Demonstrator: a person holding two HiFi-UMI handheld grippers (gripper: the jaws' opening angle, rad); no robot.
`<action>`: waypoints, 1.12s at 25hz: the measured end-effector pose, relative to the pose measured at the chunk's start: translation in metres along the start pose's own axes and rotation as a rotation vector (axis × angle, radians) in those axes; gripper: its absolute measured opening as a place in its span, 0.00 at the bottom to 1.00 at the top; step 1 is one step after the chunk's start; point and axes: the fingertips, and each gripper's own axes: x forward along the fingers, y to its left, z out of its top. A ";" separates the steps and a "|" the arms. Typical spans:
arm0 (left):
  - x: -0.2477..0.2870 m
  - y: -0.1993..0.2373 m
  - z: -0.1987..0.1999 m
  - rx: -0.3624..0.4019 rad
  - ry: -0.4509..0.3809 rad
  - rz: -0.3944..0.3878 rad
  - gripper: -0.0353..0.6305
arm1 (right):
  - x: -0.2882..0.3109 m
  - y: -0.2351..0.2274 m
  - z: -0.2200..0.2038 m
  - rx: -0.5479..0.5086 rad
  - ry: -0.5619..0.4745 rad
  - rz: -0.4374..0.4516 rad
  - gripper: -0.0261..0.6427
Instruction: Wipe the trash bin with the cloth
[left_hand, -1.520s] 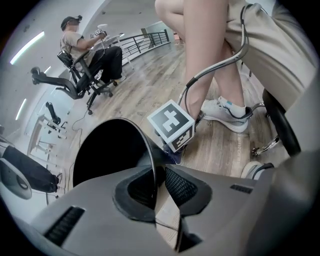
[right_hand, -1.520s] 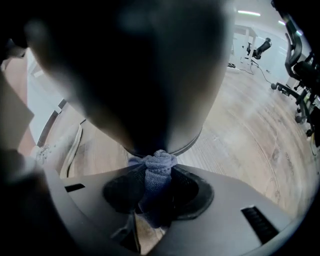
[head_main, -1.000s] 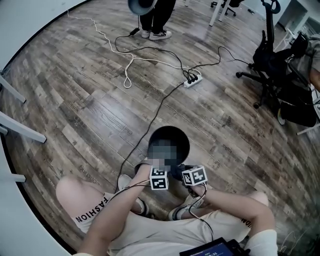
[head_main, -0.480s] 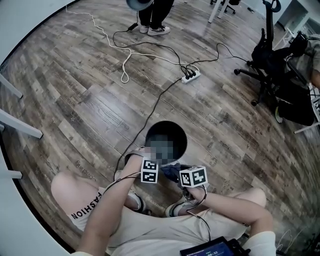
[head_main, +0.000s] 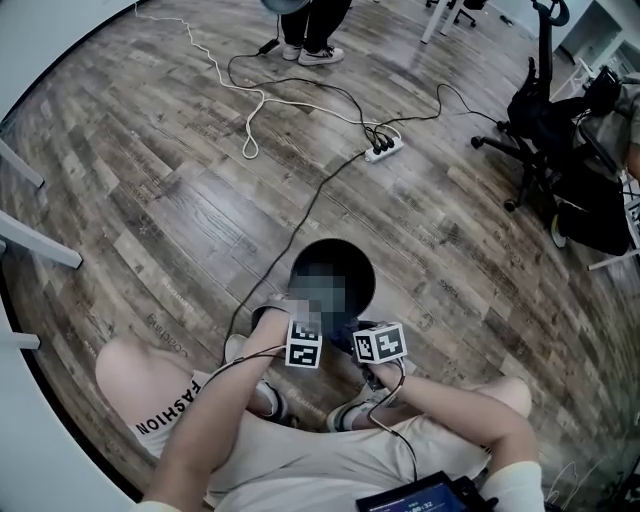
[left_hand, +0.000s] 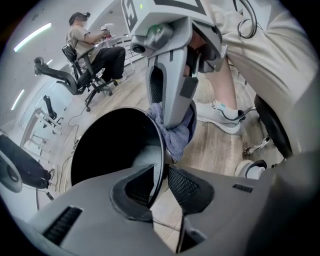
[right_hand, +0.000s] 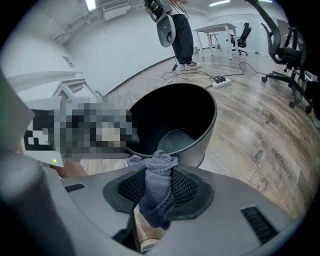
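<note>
On the wooden floor (head_main: 180, 200), between the seated person's knees, stands a round black trash bin (head_main: 368, 262), upright and open at the top. At its near-left edge the left gripper (left_hand: 160, 165) straddles the rim, one jaw inside the bin and the other outside. Its jaws have just been closing, and the thin wall of the bin runs between them, pinched at the tips. Just to the right, at the near side of the bin, the right gripper (right_hand: 158, 168) points steeply down. Its jaws are clamped on a bunched blue-grey cloth (right_hand: 159, 200), which fills the gap between the pads and hangs out on both sides. The left gripper view shows the cloth lying against the outside of the bin right at the rim. Farther off, dark and white cables (head_main: 300, 95) trail across the boards to a white power strip (head_main: 385, 150). At the far right, well apart from the bin, stands a black office chair (head_main: 545, 130).
</note>
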 end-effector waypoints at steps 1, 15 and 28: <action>-0.001 0.001 0.001 0.000 -0.001 -0.002 0.20 | 0.003 -0.001 0.000 -0.012 0.003 -0.006 0.23; 0.001 -0.010 0.019 -0.010 -0.049 -0.021 0.12 | 0.086 -0.051 -0.045 -0.186 0.023 -0.022 0.23; 0.000 -0.007 0.017 -0.010 -0.053 -0.032 0.12 | 0.172 -0.098 -0.088 -0.014 0.094 -0.070 0.23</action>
